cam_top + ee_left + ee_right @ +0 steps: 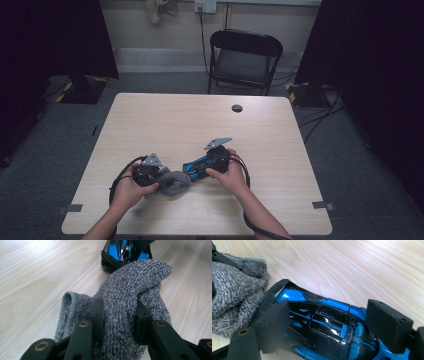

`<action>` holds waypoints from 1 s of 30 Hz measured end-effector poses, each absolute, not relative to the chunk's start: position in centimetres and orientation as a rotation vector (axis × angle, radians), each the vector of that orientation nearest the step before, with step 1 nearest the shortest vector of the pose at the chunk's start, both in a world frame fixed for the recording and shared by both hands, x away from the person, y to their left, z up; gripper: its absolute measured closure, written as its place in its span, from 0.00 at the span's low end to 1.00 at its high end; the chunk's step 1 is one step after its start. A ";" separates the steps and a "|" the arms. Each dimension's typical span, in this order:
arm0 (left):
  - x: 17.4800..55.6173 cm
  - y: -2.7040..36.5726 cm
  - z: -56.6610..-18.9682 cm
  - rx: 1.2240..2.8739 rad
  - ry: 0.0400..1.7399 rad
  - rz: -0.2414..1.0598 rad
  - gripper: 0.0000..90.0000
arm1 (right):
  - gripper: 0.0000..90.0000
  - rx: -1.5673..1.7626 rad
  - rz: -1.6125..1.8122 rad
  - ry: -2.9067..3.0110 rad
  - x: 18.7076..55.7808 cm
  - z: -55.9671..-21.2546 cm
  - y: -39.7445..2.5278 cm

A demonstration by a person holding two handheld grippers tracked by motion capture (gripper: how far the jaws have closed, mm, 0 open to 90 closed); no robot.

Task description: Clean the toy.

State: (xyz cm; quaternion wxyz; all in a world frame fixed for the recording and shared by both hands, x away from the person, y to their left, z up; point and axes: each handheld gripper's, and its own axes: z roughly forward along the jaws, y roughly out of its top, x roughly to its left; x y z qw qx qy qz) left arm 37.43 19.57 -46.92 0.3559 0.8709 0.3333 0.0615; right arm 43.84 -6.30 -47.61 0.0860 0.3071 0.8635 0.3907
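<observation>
While both forearms come in from the near edge of the table (150, 115), the two tools meet just ahead of them, close to the person's side. The left gripper (119, 317) has its jaws pressed into a bunched grey cloth (130, 297), pinching a thick fold so that a free, rounded end stands out in front like a pad. The right gripper (325, 327) straddles a blue and black toy car (324, 325), one jaw on each flank, clamping it and, as far as I can judge, keeping it steady on the wood. Beyond the cloth's end, the car's tail (126, 252) lies touching or nearly touching it, which suggests a wiping job: one tool braces, the other rubs. Farther off, a black folding chair (245, 60) stands past the table's far edge.
</observation>
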 end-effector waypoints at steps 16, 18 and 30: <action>38.7 18.2 -47.2 2.272 0.879 0.235 0.74 | 0.21 0.914 1.180 2.563 43.7 -47.7 -6.3; 38.8 18.3 -47.2 2.269 0.882 0.238 0.74 | 0.21 0.915 1.182 2.560 43.7 -47.8 -6.3; 39.9 19.0 -47.2 2.244 0.933 0.250 0.75 | 0.21 0.910 1.199 2.549 43.6 -47.9 -6.4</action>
